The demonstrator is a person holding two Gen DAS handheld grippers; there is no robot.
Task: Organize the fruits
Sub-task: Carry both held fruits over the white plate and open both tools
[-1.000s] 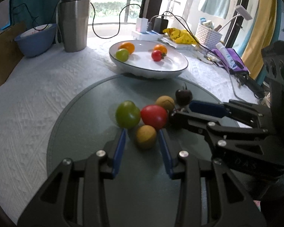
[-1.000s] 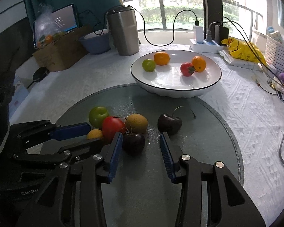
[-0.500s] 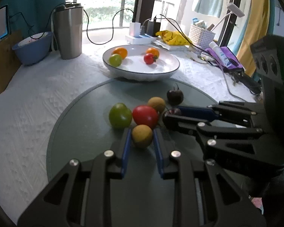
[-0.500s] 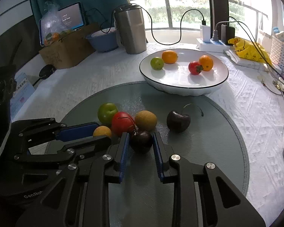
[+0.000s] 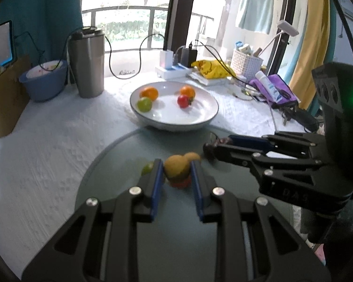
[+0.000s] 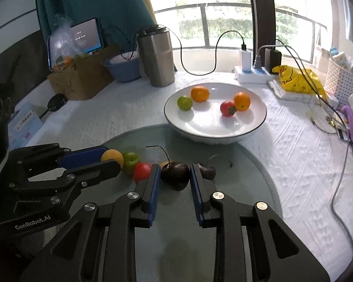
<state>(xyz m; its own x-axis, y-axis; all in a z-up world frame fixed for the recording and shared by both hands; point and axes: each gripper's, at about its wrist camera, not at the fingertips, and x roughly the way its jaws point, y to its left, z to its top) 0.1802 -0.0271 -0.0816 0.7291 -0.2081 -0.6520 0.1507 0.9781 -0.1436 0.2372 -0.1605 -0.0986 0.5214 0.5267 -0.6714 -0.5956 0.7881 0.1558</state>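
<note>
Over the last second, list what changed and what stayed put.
Both grippers closed and took hold: the left gripper on the yellow-brown fruit, the right gripper on the dark cherry. Both fruits now appear raised off the glass mat. The four fruits in the white bowl, the other cherry and the steel tumbler stayed put.

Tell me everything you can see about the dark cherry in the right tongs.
The dark cherry is round, glossy and deep maroon, nearly black, with a thin curved stem rising up and to the left. It sits clamped between the blue pads of the right tongs, over the grey round mat. Whether it touches the mat cannot be told. A second cherry lies just behind the right pad.
</note>
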